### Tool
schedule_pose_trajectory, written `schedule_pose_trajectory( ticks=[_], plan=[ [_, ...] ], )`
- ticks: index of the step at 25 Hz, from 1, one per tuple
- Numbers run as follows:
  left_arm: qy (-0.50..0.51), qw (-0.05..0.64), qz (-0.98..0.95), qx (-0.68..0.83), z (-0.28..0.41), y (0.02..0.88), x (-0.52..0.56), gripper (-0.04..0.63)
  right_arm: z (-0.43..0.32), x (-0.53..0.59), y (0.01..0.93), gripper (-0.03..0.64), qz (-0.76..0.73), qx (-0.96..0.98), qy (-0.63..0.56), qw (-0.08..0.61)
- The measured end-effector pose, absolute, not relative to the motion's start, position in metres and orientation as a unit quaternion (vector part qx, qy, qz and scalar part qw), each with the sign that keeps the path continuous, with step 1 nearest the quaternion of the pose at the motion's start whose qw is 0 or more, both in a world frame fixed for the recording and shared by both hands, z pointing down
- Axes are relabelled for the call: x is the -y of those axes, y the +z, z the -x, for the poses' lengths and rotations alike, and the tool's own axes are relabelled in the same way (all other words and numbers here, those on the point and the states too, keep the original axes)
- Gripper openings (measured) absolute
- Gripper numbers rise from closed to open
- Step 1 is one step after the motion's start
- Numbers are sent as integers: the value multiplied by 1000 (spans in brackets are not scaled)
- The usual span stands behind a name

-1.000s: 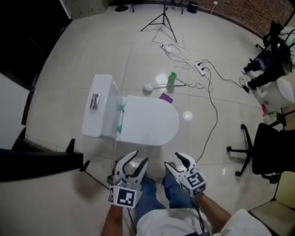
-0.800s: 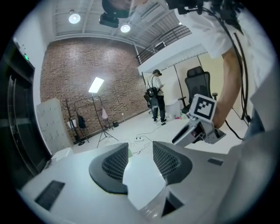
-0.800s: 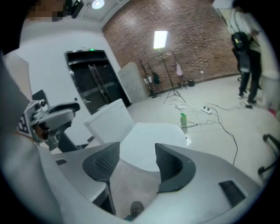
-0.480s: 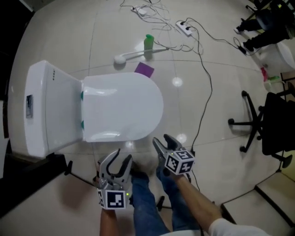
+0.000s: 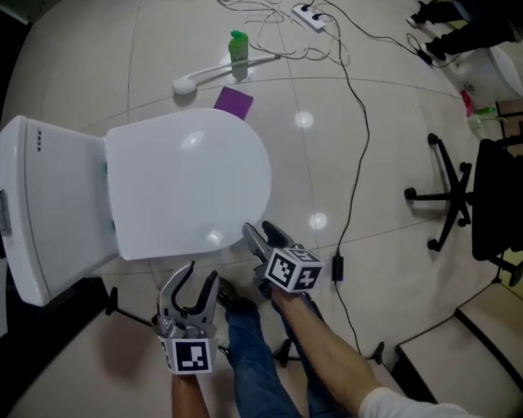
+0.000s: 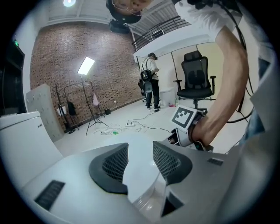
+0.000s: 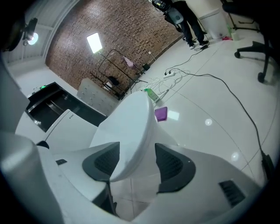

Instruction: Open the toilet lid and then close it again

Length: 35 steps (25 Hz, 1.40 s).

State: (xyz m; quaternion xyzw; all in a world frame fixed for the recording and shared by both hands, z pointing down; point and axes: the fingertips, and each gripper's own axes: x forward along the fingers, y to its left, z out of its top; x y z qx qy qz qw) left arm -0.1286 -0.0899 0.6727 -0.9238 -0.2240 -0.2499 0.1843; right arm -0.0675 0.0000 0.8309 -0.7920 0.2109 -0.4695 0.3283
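- Both grippers are held low at the near side of the toilet [image 5: 245, 214], one in each of the person's hands.
- On the left gripper [image 6: 140, 151] the jaws are seen standing apart. The toilet's white edge shows in the gap ahead of them, and neither pad is seen pressing on it.
- On the right gripper [image 7: 136, 151] the jaws are also spread. The front rim of the toilet lid [image 5: 188, 180] is taken in between them.
- In the right gripper view that rim runs close along the left-hand pad, while a clear gap is left to the other pad. Contact with the near pad cannot be told.
- The toilet lid is seen shut, lying flat over the bowl, with the tank [image 5: 45, 212] behind it at the head view's left edge.
- In the head view the right gripper is placed at the rounded front end of the toilet. The left gripper is placed further along its near side, toward the tank.
- The marker cube [image 5: 292, 269] of the right gripper is turned up toward the head camera.
- A purple flat thing [image 5: 233, 102] is seen on the floor just beyond the toilet's far side.
- A white long-handled brush [image 5: 186, 82] and a green bottle [image 5: 238, 45] lie a little further out.
- A power strip [image 5: 310, 16] with tangled leads is seen near the head view's top edge, and a black cable [image 5: 357, 122] is trailed from it across the tiles.
- An office chair [image 5: 478, 196] stands well apart at the right edge.
- The person's legs in blue jeans [image 5: 253, 359] are seen between the two forearms.
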Motion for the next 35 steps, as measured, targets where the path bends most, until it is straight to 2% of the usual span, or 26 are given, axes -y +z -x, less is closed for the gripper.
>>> schedule_pose_trajectory(
  ticks=[8, 12, 14, 18, 20, 24, 25, 26, 27, 33, 35],
  plan=[
    [-255, 177, 926, 214, 129, 677, 99, 170, 56, 8, 824, 257, 805, -187, -465, 316],
    [-263, 177, 925, 212, 132, 682, 103, 170, 55, 0, 824, 178, 811, -164, -466, 313],
    [-266, 174, 925, 210, 134, 685, 104, 170, 54, -6, 827, 94, 808, -154, -469, 323],
    [-280, 183, 919, 207, 138, 691, 107, 170, 53, -9, 817, 61, 795, -171, -459, 358],
    [-301, 212, 908, 198, 143, 698, 111, 172, 53, -10, 805, 49, 790, -189, -446, 376],
    [-335, 342, 855, 201, 152, 720, 108, 178, 51, -12, 774, 41, 790, -230, -428, 373],
    [-337, 363, 844, 207, 152, 727, 103, 196, 51, -11, 766, 40, 791, -240, -423, 371],
    [-339, 378, 835, 214, 151, 733, 98, 256, 50, -10, 758, 38, 791, -252, -416, 371],
    [-339, 390, 827, 220, 149, 739, 92, 276, 50, -9, 751, 38, 792, -263, -408, 371],
    [-320, 438, 818, 190, 123, 752, 77, 276, 52, 1, 709, 38, 793, -316, -383, 354],
    [-314, 433, 829, 161, 115, 744, 81, 227, 53, 4, 701, 38, 793, -329, -378, 347]
  ],
)
